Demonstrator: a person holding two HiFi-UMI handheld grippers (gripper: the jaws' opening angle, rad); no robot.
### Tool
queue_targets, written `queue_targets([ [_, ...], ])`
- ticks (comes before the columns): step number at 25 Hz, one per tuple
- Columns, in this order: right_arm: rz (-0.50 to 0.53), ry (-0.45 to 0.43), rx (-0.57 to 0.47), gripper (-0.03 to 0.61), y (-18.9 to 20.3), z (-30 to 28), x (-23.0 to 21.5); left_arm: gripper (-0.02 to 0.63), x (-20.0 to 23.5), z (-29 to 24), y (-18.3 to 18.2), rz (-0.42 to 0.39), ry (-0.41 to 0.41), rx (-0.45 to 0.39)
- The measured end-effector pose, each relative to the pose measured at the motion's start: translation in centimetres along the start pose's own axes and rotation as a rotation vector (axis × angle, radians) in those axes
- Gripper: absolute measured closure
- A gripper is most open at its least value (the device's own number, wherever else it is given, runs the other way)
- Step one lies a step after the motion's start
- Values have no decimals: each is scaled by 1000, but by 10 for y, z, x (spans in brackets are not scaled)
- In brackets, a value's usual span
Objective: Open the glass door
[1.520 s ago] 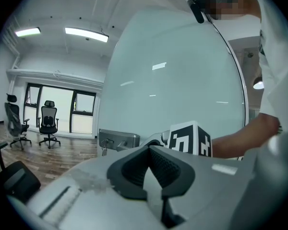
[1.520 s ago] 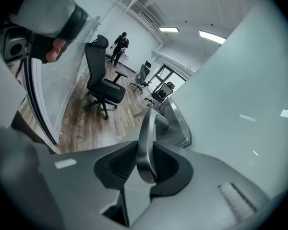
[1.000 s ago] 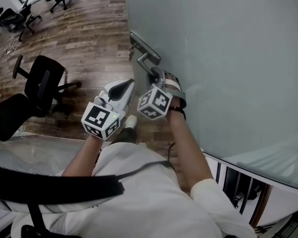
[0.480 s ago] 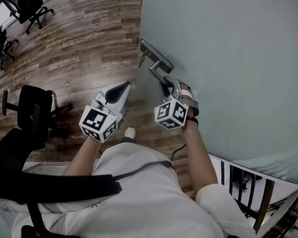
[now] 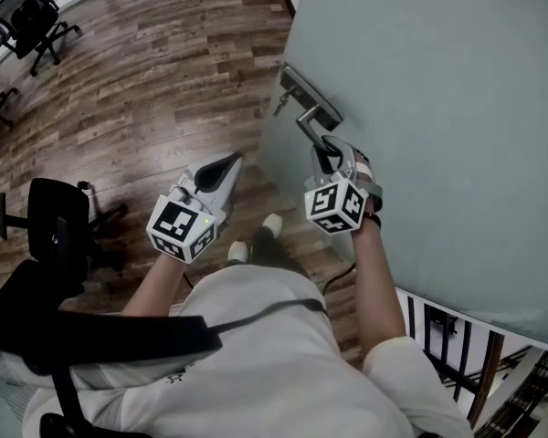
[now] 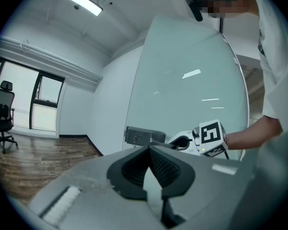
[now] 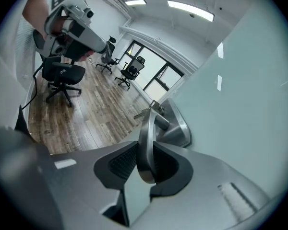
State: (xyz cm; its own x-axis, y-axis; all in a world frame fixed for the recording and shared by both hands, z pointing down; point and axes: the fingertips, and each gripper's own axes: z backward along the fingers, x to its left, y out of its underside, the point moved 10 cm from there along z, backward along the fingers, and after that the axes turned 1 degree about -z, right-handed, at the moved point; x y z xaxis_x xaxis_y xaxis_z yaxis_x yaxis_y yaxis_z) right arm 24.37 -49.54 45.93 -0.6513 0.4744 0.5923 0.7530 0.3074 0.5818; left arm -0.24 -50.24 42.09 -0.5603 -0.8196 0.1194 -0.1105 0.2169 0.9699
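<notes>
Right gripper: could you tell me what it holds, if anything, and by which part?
The right gripper holds the door handle, its jaws closed on the metal lever near its free end.

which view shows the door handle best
The right gripper view: the door handle fills the centre, clamped in the right hand-held gripper. The head view shows it from above, partly behind that gripper. The left gripper view shows it small, distant.
</notes>
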Motion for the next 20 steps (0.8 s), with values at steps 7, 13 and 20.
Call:
queue_targets([
  [7, -29, 58, 60, 489, -22, 15, 14, 609, 0, 3, -9, -26, 90, 1],
  [13, -47, 118, 90, 489, -23, 12, 17, 609, -3, -22, -24, -68, 146, -37],
  [20, -74, 190, 126, 489, -28, 7, 24, 609, 7, -29, -14, -84, 202, -47],
])
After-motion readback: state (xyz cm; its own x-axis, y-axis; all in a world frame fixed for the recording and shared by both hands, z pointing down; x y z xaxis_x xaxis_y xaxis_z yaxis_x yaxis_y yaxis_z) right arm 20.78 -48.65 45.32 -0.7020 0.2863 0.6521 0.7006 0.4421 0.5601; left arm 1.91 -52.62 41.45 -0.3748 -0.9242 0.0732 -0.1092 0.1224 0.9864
